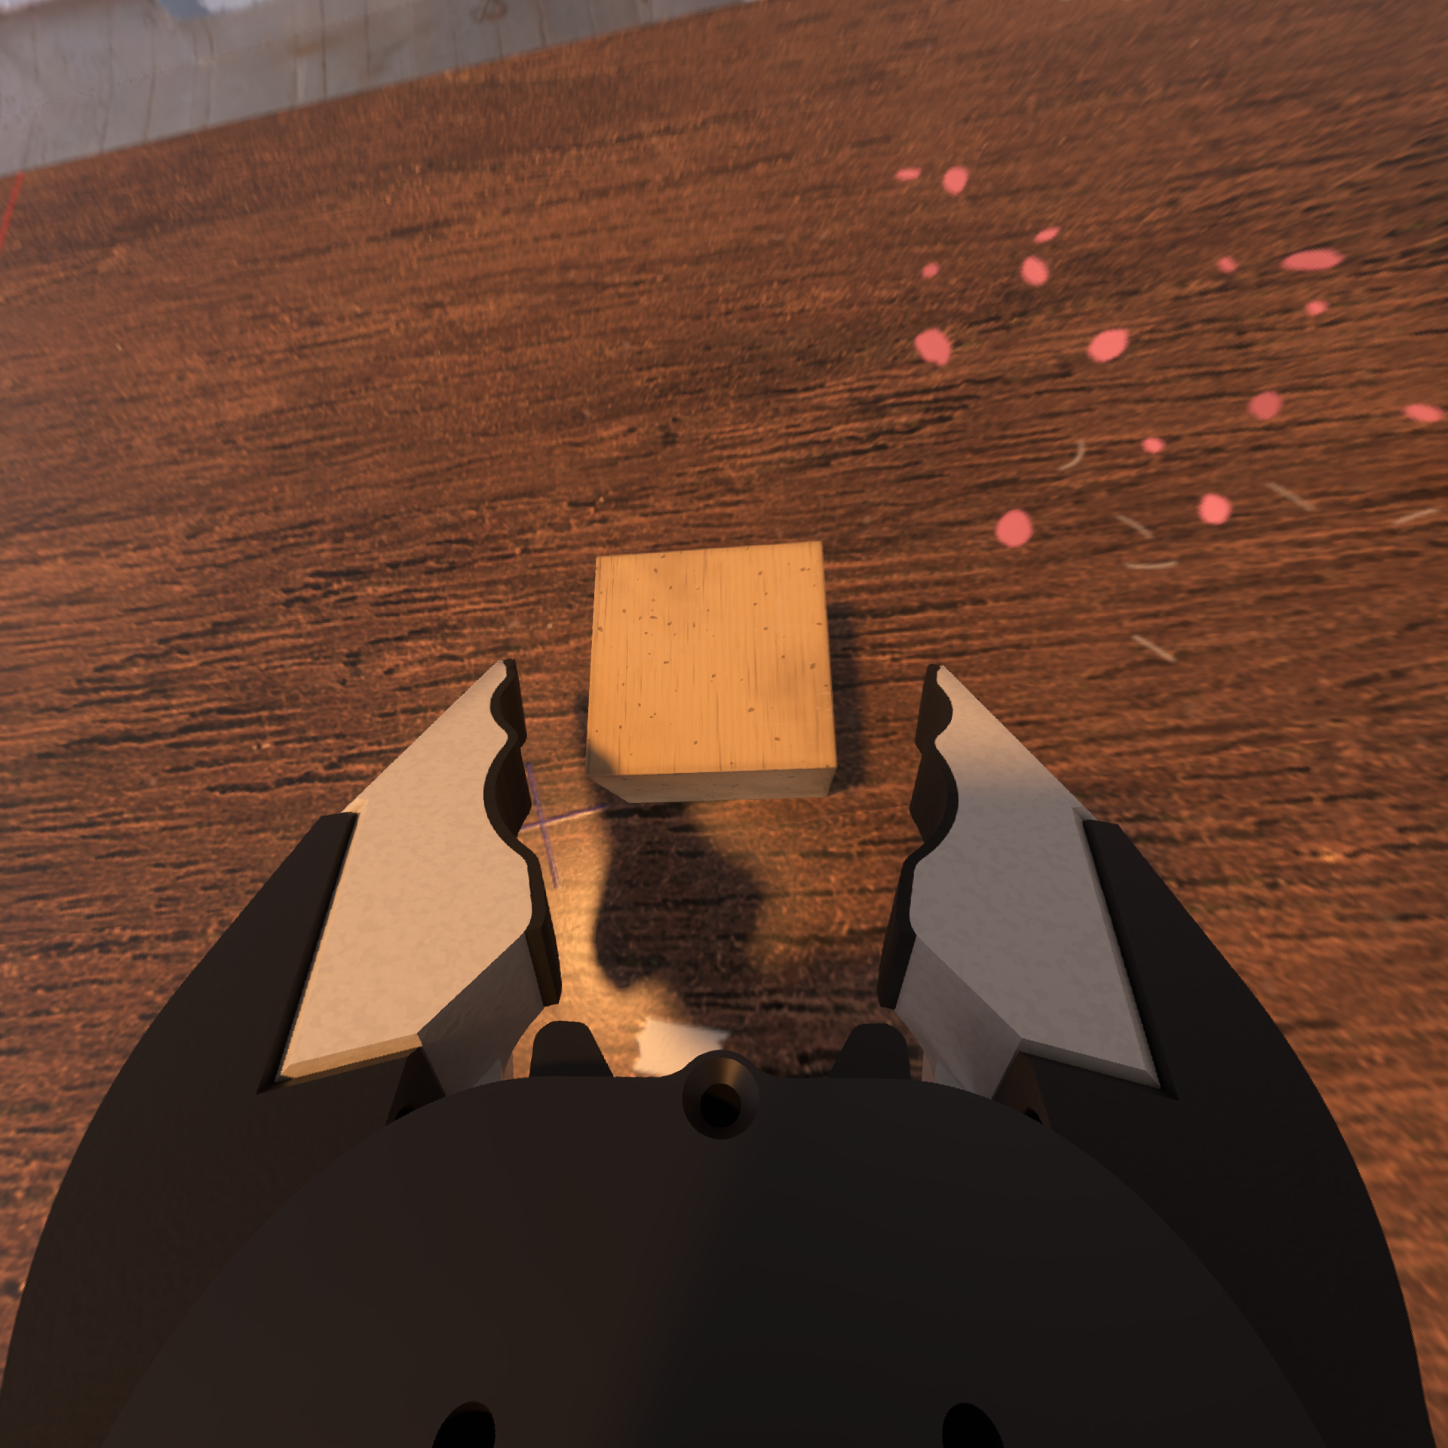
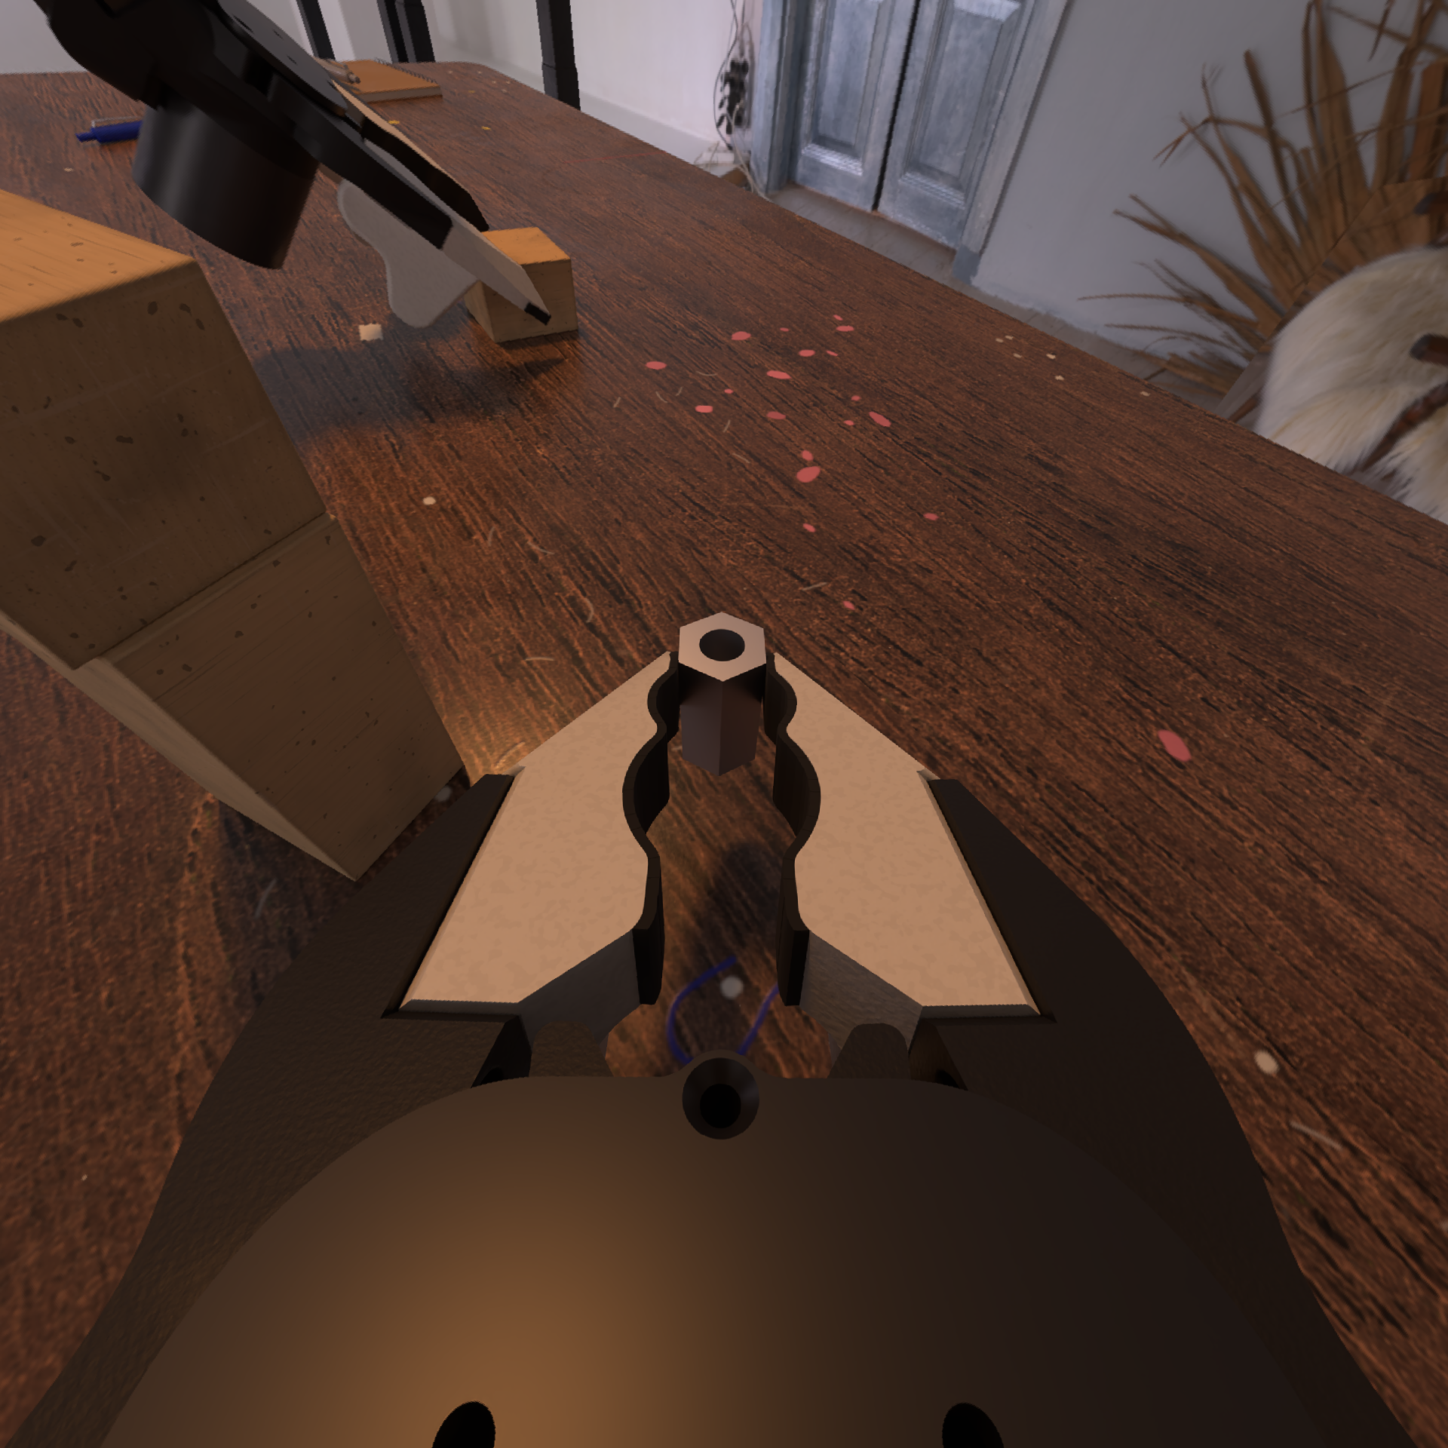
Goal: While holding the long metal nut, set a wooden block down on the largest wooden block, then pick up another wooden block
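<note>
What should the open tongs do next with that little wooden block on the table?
Probably ease the left tongs down around the small wooden block, then close. They are open and the block sits centred between the tips, untouched. One block already rests on the largest block, and the right tongs grip the long metal nut.

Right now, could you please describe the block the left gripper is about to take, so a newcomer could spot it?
Start at the table and its patch of pink spots. Just left of them a small block lies alone, between the fingers of the open left gripper. Unlike the two stacked blocks, it is low, single and sits directly on the tabletop.
</note>
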### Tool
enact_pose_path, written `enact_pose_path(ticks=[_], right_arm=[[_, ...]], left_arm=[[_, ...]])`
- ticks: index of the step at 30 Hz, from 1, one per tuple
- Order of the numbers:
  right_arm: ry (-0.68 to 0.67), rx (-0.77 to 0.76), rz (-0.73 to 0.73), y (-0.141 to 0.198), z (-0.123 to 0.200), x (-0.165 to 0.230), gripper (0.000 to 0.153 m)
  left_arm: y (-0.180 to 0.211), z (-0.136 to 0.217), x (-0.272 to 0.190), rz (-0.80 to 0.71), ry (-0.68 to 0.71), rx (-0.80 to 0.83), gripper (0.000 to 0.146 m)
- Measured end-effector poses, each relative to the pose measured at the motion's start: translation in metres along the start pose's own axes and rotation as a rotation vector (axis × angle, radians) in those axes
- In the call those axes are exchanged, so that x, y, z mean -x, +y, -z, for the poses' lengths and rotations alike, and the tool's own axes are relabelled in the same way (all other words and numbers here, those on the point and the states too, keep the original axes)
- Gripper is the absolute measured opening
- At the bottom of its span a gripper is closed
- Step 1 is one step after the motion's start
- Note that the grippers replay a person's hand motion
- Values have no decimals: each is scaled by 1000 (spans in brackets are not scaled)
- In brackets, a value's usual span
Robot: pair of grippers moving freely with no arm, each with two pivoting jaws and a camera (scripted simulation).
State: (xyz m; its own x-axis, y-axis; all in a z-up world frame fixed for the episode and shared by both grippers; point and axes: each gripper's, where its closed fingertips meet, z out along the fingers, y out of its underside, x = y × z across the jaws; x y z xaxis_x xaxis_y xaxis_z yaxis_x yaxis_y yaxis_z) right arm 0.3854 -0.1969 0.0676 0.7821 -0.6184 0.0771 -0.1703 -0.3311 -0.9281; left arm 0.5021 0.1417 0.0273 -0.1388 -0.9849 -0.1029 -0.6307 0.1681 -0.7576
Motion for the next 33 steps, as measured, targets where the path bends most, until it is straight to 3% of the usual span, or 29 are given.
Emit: enact_pose_path(ticks=[2,4,10,17,22,27,33], right_arm=[[2,1,2,0,0,0,20],[3,-4,1,-1,1,-1,20],[3,-18,-7,-3,4,-1,20],[-1,-12,-3,-2,4,1,20],[6,-5,20,-2,4,2,20],[5,-18,14,-4,6,2,20],[3,-36,9,-9,9,2,20]], left_arm=[[8,-9,2,8,-17,25,93],[12,-9,0,24,-6,30,67],[-6,32,-40,16,126,-83,67],[-58,152,-134,-251,347,-240,67],[-60,221,-211,-482,498,-242,67],[-50,251,-261,-609,610,-191,67],[-40,253,-287,-663,662,-116,67]])
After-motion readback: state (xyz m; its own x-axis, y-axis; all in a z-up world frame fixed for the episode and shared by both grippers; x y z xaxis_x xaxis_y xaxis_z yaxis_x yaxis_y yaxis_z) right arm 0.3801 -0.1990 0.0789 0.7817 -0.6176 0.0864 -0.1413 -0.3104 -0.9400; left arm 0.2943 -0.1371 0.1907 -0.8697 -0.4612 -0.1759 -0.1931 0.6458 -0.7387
